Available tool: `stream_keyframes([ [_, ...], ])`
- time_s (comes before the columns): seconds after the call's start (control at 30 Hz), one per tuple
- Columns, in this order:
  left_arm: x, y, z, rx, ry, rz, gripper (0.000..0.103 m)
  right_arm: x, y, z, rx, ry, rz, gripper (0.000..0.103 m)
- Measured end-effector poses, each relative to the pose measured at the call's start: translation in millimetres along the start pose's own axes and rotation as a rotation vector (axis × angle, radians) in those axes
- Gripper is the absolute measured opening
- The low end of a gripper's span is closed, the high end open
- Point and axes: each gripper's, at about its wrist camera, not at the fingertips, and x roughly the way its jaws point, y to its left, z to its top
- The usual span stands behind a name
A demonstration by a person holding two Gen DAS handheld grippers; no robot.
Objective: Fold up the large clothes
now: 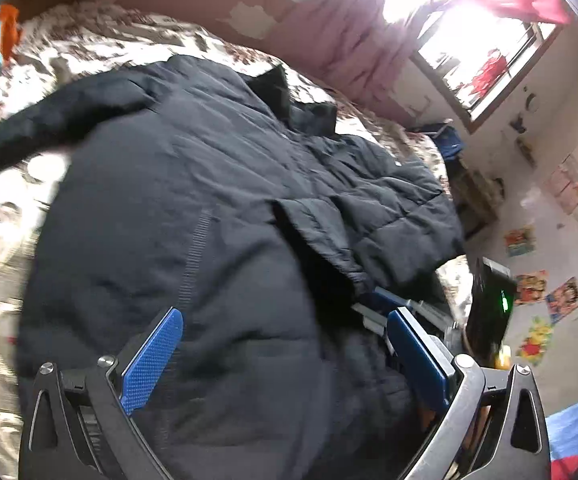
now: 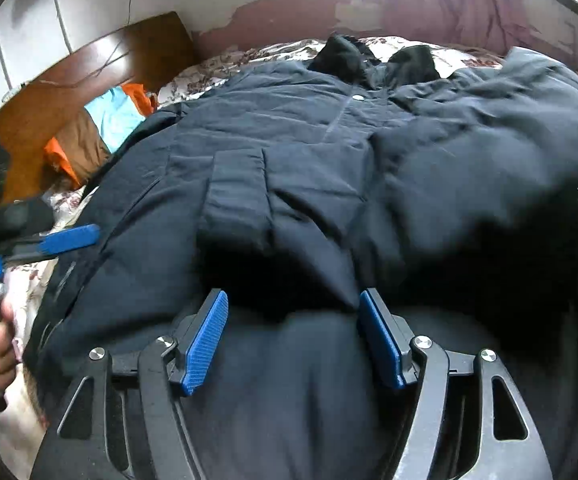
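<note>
The near hem of the dark navy padded jacket point(image 2: 289, 184) runs beneath the right gripper point(image 2: 293, 340) and past the bottom edge. The floral-patterned bedspread point(image 1: 5, 216) is motion-blurred at the left edge. The bright window point(image 1: 469, 20) is overexposed, its detail lost.

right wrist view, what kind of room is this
Most likely a lived-in bedroom: a dark puffer jacket is spread on a bed with a floral bedsheet and a wooden headboard, beside a curtained window.
</note>
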Motion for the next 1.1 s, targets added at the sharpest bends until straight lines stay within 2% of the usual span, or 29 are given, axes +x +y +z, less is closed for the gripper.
stream_keyframes([
  [0.07,11.8,-7.3,0.7,-0.023,0.011,-0.046,0.103,-16.7,-13.2,-13.9,0.024,-0.039,-0.025,0.063],
  [0.2,37.2,-25.3,2.4,-0.068,0.045,-0.123,0.103,-52.0,-43.2,-28.4,0.032,-0.154,-0.18,0.063],
  [0.3,58.4,-41.5,1.9,-0.085,0.078,-0.137,0.102,-79.0,-70.7,-31.2,0.096,-0.233,-0.193,0.063],
  [0.4,77.1,-46.5,4.2,-0.147,0.079,-0.104,0.101,-88.3,-91.0,-29.0,0.168,-0.265,-0.175,0.064],
  [0.43,81.6,-46.7,5.2,-0.172,0.07,-0.09,0.099,-91.9,-98.5,-31.7,0.189,-0.269,-0.173,0.064],
  [0.5,90.4,-48.1,7.3,-0.213,0.059,-0.055,0.084,-85.3,-105.6,-34.1,0.207,-0.266,-0.168,0.064],
  [0.57,97.3,-50.4,9.4,-0.227,0.068,-0.02,0.059,-79.0,-112.9,-34.4,0.23,-0.255,-0.147,0.063],
  [0.6,100.7,-52.7,10.2,-0.22,0.072,0.024,0.05,-72.8,-115.0,-32.9,0.233,-0.249,-0.139,0.063],
  [0.63,101.5,-53.9,11.6,-0.211,0.078,0.057,0.029,-66.3,-117.2,-32.6,0.234,-0.24,-0.127,0.063],
  [0.67,103.9,-56.3,12.9,-0.192,0.087,0.103,0.015,-59.7,-117.4,-30.4,0.234,-0.232,-0.116,0.063],
  [0.73,100.9,-61.2,16.0,-0.15,0.082,0.162,0.012,-46.0,-113.8,-23.0,0.229,-0.229,-0.109,0.063],
  [0.83,87.9,-77.7,25.0,-0.025,0.042,0.267,0.01,-43.6,-109.8,-22.1,0.212,-0.248,-0.111,0.063],
  [0.9,71.7,-92.0,32.7,0.086,-0.026,0.33,0.01,-47.1,-108.1,-24.0,0.207,-0.263,-0.11,0.063],
  [1.1,29.7,-87.6,62.7,0.217,-0.194,0.445,0.009,-60.6,-95.1,-7.6,0.205,-0.361,-0.136,0.063],
])
